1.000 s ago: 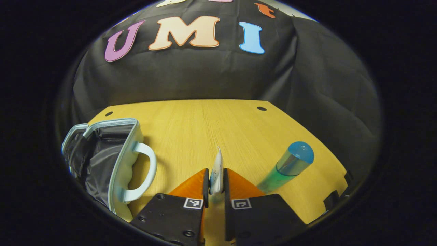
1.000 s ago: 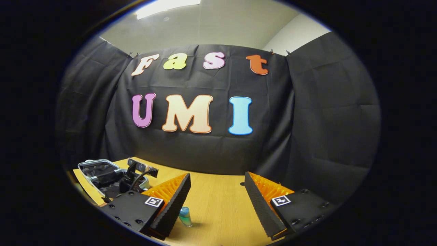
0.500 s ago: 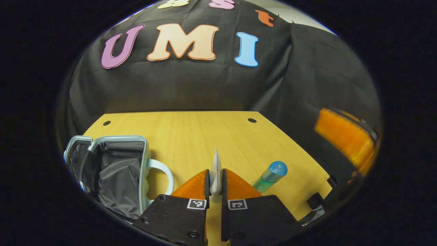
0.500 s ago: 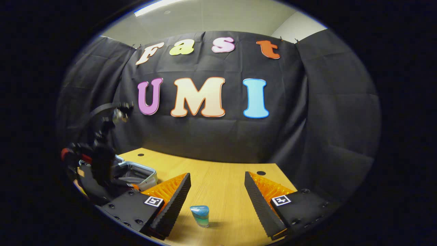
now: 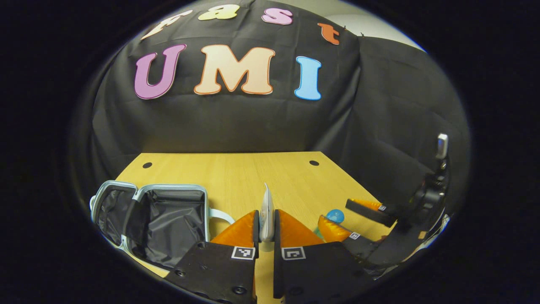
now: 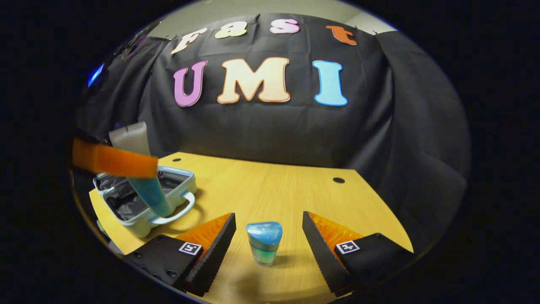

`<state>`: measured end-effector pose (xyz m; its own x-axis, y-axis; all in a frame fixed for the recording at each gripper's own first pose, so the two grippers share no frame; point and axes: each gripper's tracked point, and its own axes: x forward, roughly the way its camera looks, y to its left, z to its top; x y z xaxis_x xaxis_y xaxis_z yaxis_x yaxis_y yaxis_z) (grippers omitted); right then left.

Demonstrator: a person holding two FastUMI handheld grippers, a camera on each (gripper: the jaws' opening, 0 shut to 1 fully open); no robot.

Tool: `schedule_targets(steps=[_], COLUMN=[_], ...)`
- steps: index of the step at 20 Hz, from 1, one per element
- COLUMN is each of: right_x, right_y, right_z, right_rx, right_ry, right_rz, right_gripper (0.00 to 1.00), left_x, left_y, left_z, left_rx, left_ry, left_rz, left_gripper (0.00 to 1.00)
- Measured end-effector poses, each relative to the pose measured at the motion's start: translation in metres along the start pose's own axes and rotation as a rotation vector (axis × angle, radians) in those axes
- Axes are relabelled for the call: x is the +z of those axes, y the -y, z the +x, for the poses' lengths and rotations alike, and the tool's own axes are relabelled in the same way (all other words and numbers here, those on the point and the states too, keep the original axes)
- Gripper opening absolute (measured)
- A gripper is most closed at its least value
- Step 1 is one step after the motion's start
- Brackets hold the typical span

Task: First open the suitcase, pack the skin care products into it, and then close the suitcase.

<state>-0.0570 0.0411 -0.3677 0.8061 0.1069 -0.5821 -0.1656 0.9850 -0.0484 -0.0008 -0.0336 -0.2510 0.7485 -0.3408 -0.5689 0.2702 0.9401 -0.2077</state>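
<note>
The small pale suitcase [image 5: 160, 215] lies open at the table's left, its dark lining showing. My left gripper [image 5: 266, 214] is shut on a flat white-and-blue tube [image 5: 265, 200], held upright. In the right gripper view that tube [image 6: 143, 177] hangs over the suitcase [image 6: 139, 211], pinched under one of the left gripper's fingers [image 6: 114, 162]. A bottle [image 6: 263, 242] with a blue cap and green body stands on the table between the wide-apart fingers of my open right gripper [image 6: 268, 230], touching neither. The left gripper view shows the right gripper [image 5: 334, 211] straddling the bottle's cap [image 5: 336, 216].
The wooden table [image 6: 274, 190] has two small round holes near its far edge. Black cloth walls close it in at the back and right. The suitcase's handle [image 6: 177, 211] points toward the bottle, with bare tabletop between them.
My left gripper has risen with the tube and now sits nearer the suitcase. My right gripper has come down and forward, so the bottle now stands between its fingers.
</note>
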Motion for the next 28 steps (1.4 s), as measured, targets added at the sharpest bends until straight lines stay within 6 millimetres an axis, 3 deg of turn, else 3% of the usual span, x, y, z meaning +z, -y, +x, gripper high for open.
schedule_targets(steps=[4,5,6,7,10,13,19,22,24,28], right_x=[-0.034,-0.035,-0.035,-0.034,-0.031,-0.002,0.060,0.082,0.093,0.100], right_y=[-0.002,-0.004,-0.005,-0.004,-0.017,-0.041,-0.115,-0.152,-0.174,-0.211], right_z=[0.013,0.012,0.015,0.012,0.008,-0.008,-0.023,-0.023,-0.022,-0.019], right_rx=[0.016,0.029,0.027,0.030,0.086,0.151,0.290,0.359,0.404,0.469], right_ry=[-0.074,-0.076,-0.070,-0.074,-0.107,-0.092,-0.054,-0.054,-0.068,-0.110], right_rz=[0.003,0.013,0.021,0.023,0.071,0.080,0.101,0.134,0.146,0.186], right_gripper=[0.97,0.90,0.82,0.50,0.46,0.47,0.47,0.47,0.45,0.47], left_x=[0.002,0.001,-0.001,-0.003,-0.009,-0.018,-0.054,-0.079,-0.098,-0.122], left_y=[-0.016,-0.020,-0.023,-0.026,-0.040,-0.069,-0.159,-0.193,-0.208,-0.218], left_z=[-0.010,-0.012,-0.014,-0.015,-0.017,-0.017,-0.010,-0.001,0.003,0.016], left_rx=[0.033,0.042,0.049,0.056,0.064,0.097,0.214,0.241,0.252,0.218], left_ry=[-0.005,-0.007,-0.009,-0.011,-0.030,-0.076,-0.238,-0.325,-0.385,-0.459], left_rz=[-0.002,-0.005,-0.006,-0.008,-0.012,-0.025,-0.045,-0.083,-0.115,-0.147], left_gripper=[0.08,0.08,0.08,0.08,0.08,0.08,0.05,0.08,0.09,0.09])
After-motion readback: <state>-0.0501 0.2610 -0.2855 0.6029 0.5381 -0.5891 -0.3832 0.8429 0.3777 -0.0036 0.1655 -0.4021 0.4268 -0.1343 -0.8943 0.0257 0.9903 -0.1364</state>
